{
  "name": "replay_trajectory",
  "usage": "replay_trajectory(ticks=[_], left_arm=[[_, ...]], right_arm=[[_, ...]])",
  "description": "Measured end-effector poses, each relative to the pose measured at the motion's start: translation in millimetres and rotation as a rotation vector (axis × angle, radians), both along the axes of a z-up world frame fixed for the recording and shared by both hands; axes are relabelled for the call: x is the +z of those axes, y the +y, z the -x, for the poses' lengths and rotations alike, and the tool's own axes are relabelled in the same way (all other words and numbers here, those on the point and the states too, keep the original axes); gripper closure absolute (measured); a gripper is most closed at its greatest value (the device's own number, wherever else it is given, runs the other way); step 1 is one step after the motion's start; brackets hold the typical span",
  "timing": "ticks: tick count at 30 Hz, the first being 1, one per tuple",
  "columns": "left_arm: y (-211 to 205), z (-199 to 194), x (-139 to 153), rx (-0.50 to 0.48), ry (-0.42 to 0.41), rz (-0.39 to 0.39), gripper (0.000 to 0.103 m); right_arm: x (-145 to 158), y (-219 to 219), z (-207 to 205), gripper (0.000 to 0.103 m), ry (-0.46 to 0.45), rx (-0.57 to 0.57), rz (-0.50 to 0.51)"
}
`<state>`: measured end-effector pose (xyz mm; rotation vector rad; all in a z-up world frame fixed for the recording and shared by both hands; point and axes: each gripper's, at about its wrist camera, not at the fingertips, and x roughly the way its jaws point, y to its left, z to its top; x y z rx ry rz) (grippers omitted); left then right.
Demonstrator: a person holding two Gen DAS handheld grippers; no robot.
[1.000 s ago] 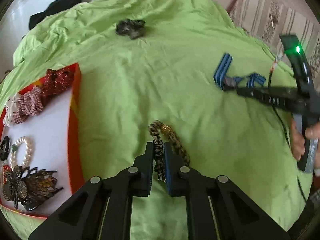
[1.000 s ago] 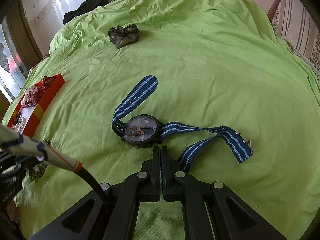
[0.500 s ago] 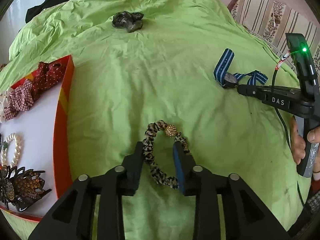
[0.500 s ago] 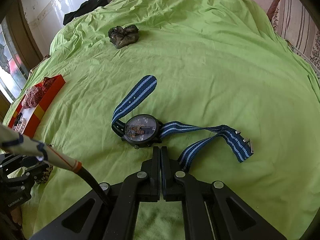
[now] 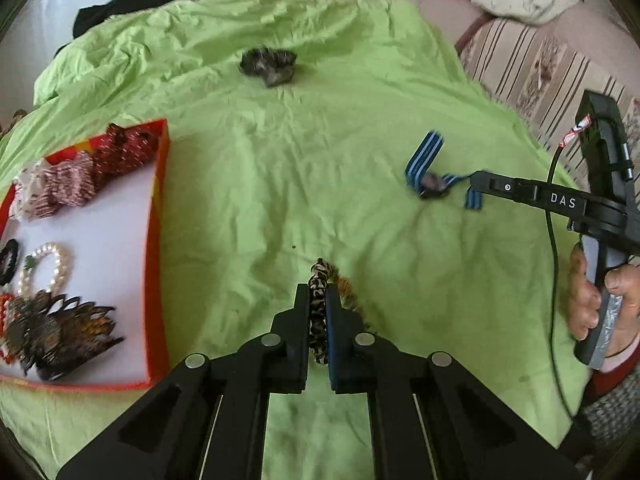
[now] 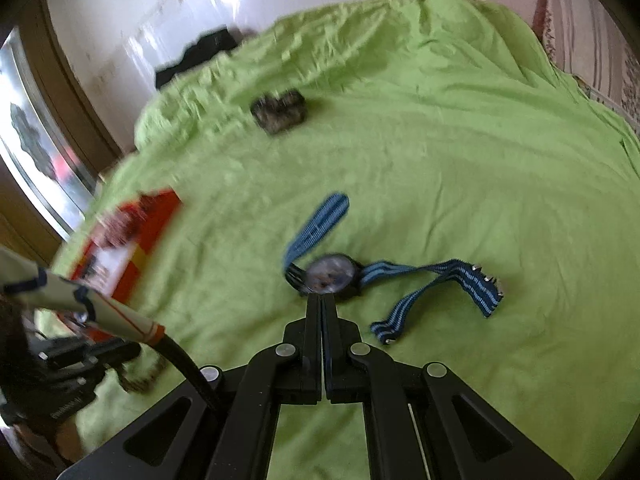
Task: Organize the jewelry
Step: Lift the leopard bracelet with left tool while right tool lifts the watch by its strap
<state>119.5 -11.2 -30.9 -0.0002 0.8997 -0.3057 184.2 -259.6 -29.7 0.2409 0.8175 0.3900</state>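
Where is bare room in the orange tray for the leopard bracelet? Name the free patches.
The orange-rimmed white tray has a bare white strip along its right rim, between the red and checked fabric scrunchies above and the dark spiky hair claw clip below. Its left side is crowded: the pearl bracelet sits there.

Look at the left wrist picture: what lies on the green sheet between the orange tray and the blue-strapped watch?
Nothing: in the left wrist view, only bare green sheet stretches between the orange tray and the watch.
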Motion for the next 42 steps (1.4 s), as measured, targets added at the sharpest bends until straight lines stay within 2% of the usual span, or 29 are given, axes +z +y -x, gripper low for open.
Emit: replay_trajectory(ticks=[2,4,6,8,9,11,14,19,21,22,24,26,28,34,42], left_arm=[[-1.0,7.9,6.9,-0.005,-0.015,0.003,0.096],[-2.7,12.0,9.1,-0.009,-0.020,-0.002,0.096],[-6.1,14.8,8.0,-0.012,-0.024,-0.021,0.096],[-7.4,14.8,3.9,-0.010,-0.014,-0.025,0.096],[-7.5,13.8,1.1,-0.008,-0.003,-0.018,0.096],[-8.1,11.0,-5.5,-0.007,0.020,-0.007,0.096],[-11.4,7.0,-18.0,-0.008,0.052,-0.012,0.095],[-16.6,4.6,-29.6,-0.028,0.065,-0.023,0.090],[-17.7,3.8,-30.9,-0.031,0.061,-0.027,0.089],[-17.9,3.4,-31.3,-0.032,0.060,-0.025,0.089],[-16.9,2.9,-31.2,-0.033,0.058,-0.019,0.089],[-16.0,4.2,-29.6,-0.018,0.047,-0.026,0.096],[-14.7,7.1,-25.7,-0.014,0.036,-0.022,0.096],[-10.7,29.5,1.4,0.005,-0.048,-0.023,0.096],[15.3,61.7,44.1,0.052,-0.125,0.021,0.096]], right_arm=[[6.4,-11.0,4.3,0.102,-0.017,-0.027,-0.053],[8.3,-19.8,6.6,0.102,-0.040,-0.083,-0.055],[2.9,-20.3,2.5,0.095,-0.015,-0.093,-0.056],[-1.0,-12.3,0.2,0.078,-0.005,-0.086,-0.040],[-0.9,-4.6,-0.5,0.074,-0.013,-0.072,-0.023],[2.0,11.0,-3.4,0.054,-0.028,-0.033,-0.010],[3.9,30.6,-11.1,0.045,-0.052,-0.020,0.043],[-12.8,54.9,-38.9,0.045,-0.015,-0.011,0.134],[-19.1,60.2,-43.3,0.073,0.001,0.005,0.156],[-21.4,61.2,-43.9,0.097,0.010,0.012,0.161],[-19.2,59.5,-40.9,0.099,-0.009,0.004,0.157],[-10.5,55.9,-34.5,0.101,-0.035,-0.014,0.153],[-0.6,50.4,-28.2,0.100,-0.056,-0.037,0.123],[21.0,35.0,-4.3,0.101,-0.098,-0.097,0.059],[48.6,23.5,44.1,0.101,-0.165,-0.145,-0.051]])
